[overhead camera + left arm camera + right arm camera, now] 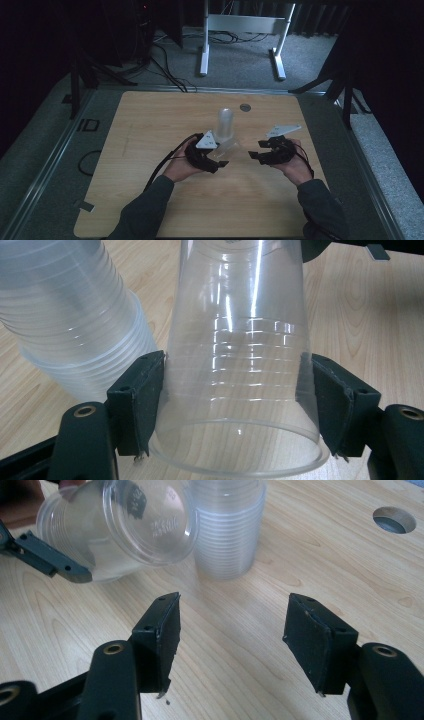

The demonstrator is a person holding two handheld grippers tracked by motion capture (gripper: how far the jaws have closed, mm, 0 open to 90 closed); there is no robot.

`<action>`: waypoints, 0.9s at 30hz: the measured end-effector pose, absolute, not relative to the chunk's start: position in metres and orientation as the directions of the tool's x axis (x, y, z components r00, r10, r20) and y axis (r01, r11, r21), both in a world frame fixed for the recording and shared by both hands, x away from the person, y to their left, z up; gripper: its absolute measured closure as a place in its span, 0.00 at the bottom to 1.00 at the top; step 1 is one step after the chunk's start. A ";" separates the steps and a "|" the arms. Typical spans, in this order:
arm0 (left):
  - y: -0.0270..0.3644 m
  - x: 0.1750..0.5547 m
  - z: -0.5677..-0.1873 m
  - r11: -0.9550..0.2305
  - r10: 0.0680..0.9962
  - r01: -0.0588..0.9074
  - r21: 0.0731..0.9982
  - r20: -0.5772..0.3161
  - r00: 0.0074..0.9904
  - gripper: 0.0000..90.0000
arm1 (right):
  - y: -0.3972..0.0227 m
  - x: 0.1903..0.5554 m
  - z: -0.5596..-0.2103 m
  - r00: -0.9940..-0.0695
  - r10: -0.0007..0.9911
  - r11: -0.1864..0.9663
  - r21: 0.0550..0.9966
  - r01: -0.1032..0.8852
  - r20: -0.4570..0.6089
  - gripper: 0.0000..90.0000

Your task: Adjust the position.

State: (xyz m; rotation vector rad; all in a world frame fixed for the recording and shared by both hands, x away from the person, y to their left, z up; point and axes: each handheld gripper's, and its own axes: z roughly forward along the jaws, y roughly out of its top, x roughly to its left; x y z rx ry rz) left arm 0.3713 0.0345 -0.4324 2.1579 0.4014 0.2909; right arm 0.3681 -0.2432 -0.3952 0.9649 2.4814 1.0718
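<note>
A single clear plastic cup (240, 365) lies tilted between the jaws of my left gripper (232, 407), whose pads (142, 400) press on its sides near the rim. In the high view this cup (228, 148) leans over the table just right of the left gripper (223, 155). Behind it a stack of clear cups (226, 124) stands upside down on the wood. My right gripper (232, 640) hovers over bare wood with its jaws apart and nothing between them. From there the held cup (120, 525) and the stack (230, 530) lie ahead.
The wooden table (150, 130) has a round cable hole (245, 107) behind the stack, also seen as a hole (394, 520) in the right gripper view. Black cables trail from both grippers. A white stand (240, 30) is on the floor beyond.
</note>
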 end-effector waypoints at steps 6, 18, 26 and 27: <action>0.035 0.372 -0.434 -0.563 0.385 0.177 0.807 0.066 0.921 0.32 | -0.241 0.368 -0.395 -0.748 0.664 0.522 0.716 0.463 -0.001 0.43; 0.036 0.372 -0.436 -0.584 0.363 0.163 0.795 0.076 0.929 0.32 | -0.238 0.368 -0.390 -0.771 0.636 0.570 0.694 0.441 -0.032 0.42; 0.038 0.372 -0.437 -0.593 0.361 0.164 0.788 0.079 0.929 0.32 | -0.235 0.368 -0.391 -0.783 0.621 0.598 0.671 0.438 -0.042 0.42; 0.038 0.372 -0.437 -0.595 0.360 0.163 0.787 0.080 0.930 0.32 | -0.234 0.368 -0.391 -0.783 0.621 0.605 0.664 0.439 -0.048 0.41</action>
